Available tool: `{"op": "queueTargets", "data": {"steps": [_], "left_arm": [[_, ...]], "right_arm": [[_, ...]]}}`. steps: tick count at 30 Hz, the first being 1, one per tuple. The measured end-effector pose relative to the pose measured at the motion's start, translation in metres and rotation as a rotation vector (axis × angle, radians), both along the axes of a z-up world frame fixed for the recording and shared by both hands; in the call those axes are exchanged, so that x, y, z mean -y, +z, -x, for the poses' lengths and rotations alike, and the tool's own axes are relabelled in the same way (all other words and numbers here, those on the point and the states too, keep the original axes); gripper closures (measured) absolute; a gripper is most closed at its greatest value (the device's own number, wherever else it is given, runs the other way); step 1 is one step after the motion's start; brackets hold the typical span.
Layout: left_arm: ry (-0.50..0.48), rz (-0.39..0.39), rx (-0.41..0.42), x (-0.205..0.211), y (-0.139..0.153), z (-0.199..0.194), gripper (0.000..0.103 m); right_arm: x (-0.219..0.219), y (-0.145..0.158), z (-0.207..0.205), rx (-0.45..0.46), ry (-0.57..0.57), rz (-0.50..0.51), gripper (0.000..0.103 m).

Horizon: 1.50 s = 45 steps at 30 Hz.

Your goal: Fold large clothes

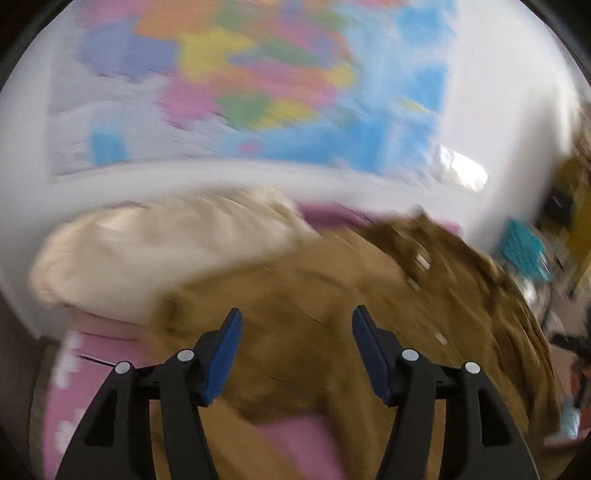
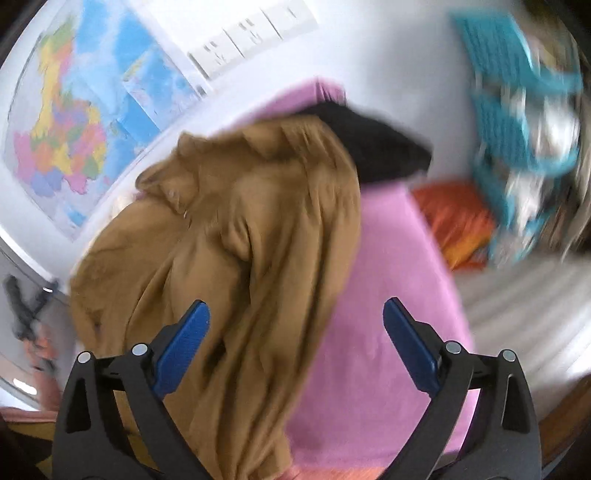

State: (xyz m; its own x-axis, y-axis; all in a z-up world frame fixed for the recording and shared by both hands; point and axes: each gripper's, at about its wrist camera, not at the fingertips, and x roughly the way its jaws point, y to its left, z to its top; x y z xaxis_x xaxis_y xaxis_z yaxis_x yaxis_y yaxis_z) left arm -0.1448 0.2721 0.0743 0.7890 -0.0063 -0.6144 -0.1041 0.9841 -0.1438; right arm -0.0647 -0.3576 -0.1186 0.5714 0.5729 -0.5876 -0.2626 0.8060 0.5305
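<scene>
Left gripper (image 1: 297, 349) jaws open over the tan garment (image 1: 314, 302), nothing held. Right gripper (image 2: 295, 345) jaws spread wide, empty, above tan garment and pink sheet (image 2: 388, 295).

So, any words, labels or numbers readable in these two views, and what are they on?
None can be read.
Map: print too small and blurred.
White panels beside the map: dark marks, unreadable.
Brown garment: pale tags, blurred, no text made out.
</scene>
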Motion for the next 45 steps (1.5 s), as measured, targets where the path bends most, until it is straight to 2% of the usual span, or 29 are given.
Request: {"op": "queueTargets", "data": {"steps": [2, 3, 4, 5, 6, 7, 11, 12, 14, 16, 20, 21, 22, 24, 25, 26, 28, 30, 31, 32, 34, 35, 36, 37, 38, 40, 42, 44, 45], "left_arm": [[-0.098, 0.035, -0.047, 0.032, -0.017, -0.014, 0.044], [-0.132, 0.048, -0.065, 0.042, -0.024, -0.020, 0.044], [-0.166, 0.069, -0.085, 0.052, -0.032, -0.026, 0.044], [-0.213, 0.091, -0.123, 0.066, -0.042, -0.035, 0.044], [-0.238, 0.097, -0.141, 0.075, -0.048, -0.039, 0.044], [-0.266, 0.105, -0.158, 0.084, -0.054, -0.044, 0.044], [-0.366, 0.091, -0.204, 0.120, -0.069, -0.050, 0.044], [-0.387, 0.076, -0.209, 0.127, -0.070, -0.051, 0.044], [-0.392, 0.056, -0.211, 0.133, -0.073, -0.050, 0.044], [-0.370, 0.060, -0.227, 0.130, -0.078, -0.052, 0.044], [-0.289, 0.030, -0.261, 0.117, -0.090, -0.048, 0.044], [-0.272, 0.034, -0.266, 0.111, -0.092, -0.045, 0.044], [-0.257, 0.040, -0.269, 0.104, -0.093, -0.042, 0.044], [-0.223, 0.039, -0.271, 0.091, -0.092, -0.033, 0.044], [-0.207, 0.041, -0.270, 0.083, -0.092, -0.027, 0.044], [-0.195, 0.046, -0.269, 0.076, -0.091, -0.022, 0.044], [-0.177, 0.059, -0.257, 0.063, -0.087, -0.010, 0.041], [-0.138, 0.058, -0.248, 0.050, -0.084, 0.004, 0.038], [-0.115, 0.066, -0.244, 0.043, -0.084, 0.010, 0.035], [-0.090, 0.097, -0.244, 0.032, -0.085, 0.016, 0.034], [-0.079, 0.177, -0.250, 0.016, -0.091, 0.027, 0.030], [-0.085, 0.208, -0.256, 0.013, -0.095, 0.029, 0.028], [-0.083, 0.237, -0.270, 0.010, -0.101, 0.032, 0.024], [-0.087, 0.252, -0.285, 0.011, -0.107, 0.033, 0.021], [-0.104, 0.263, -0.295, 0.013, -0.111, 0.034, 0.021], [-0.180, 0.287, -0.309, 0.027, -0.118, 0.033, 0.020], [-0.224, 0.285, -0.312, 0.039, -0.121, 0.030, 0.020], [-0.258, 0.301, -0.331, 0.051, -0.125, 0.026, 0.027], [-0.250, 0.288, -0.339, 0.054, -0.126, 0.025, 0.047]], "right_arm": [[0.004, -0.018, 0.006, -0.041, 0.056, -0.098, 0.012], [0.003, -0.024, 0.011, -0.045, 0.083, -0.124, 0.029], [0.003, -0.026, 0.014, -0.043, 0.100, -0.139, 0.063], [0.003, -0.027, 0.015, -0.044, 0.126, -0.157, 0.079], [0.005, -0.024, 0.017, -0.030, 0.119, -0.127, 0.092], [0.009, -0.013, 0.019, 0.010, 0.108, -0.068, 0.096], [0.042, 0.038, 0.020, 0.122, -0.016, 0.081, 0.097], [0.051, 0.055, 0.018, 0.159, -0.089, 0.193, 0.097], [0.061, 0.068, 0.007, 0.177, -0.159, 0.340, 0.096], [0.069, 0.061, -0.009, 0.130, -0.176, 0.367, 0.089], [0.071, 0.013, -0.045, -0.037, -0.249, 0.504, 0.074], [0.072, 0.007, -0.046, -0.055, -0.274, 0.489, 0.067], [0.075, 0.006, -0.045, -0.053, -0.284, 0.459, 0.056], [0.071, 0.016, -0.027, 0.016, -0.276, 0.360, 0.038], [0.061, 0.026, -0.011, 0.079, -0.249, 0.323, 0.029], [0.051, 0.034, -0.002, 0.111, -0.204, 0.285, 0.025], [0.019, 0.042, 0.024, 0.162, -0.012, 0.168, 0.020], [-0.014, 0.038, 0.042, 0.173, 0.150, 0.123, 0.014], [-0.022, 0.036, 0.046, 0.168, 0.192, 0.108, 0.009], [-0.039, 0.027, 0.053, 0.147, 0.262, 0.079, 0.008], [-0.058, 0.014, 0.059, 0.121, 0.316, 0.084, 0.007], [-0.062, 0.009, 0.058, 0.103, 0.323, 0.092, 0.007], [-0.065, -0.001, 0.056, 0.068, 0.325, 0.093, 0.012], [-0.065, -0.006, 0.052, 0.043, 0.329, 0.073, 0.033], [-0.064, -0.013, 0.049, -0.005, 0.334, 0.023, 0.046], [-0.060, -0.013, 0.049, -0.021, 0.312, -0.020, 0.083], [-0.050, -0.003, 0.060, 0.002, 0.328, -0.147, 0.097], [-0.044, 0.012, 0.075, 0.037, 0.338, -0.219, 0.098], [-0.040, 0.018, 0.082, 0.055, 0.342, -0.239, 0.098]]}}
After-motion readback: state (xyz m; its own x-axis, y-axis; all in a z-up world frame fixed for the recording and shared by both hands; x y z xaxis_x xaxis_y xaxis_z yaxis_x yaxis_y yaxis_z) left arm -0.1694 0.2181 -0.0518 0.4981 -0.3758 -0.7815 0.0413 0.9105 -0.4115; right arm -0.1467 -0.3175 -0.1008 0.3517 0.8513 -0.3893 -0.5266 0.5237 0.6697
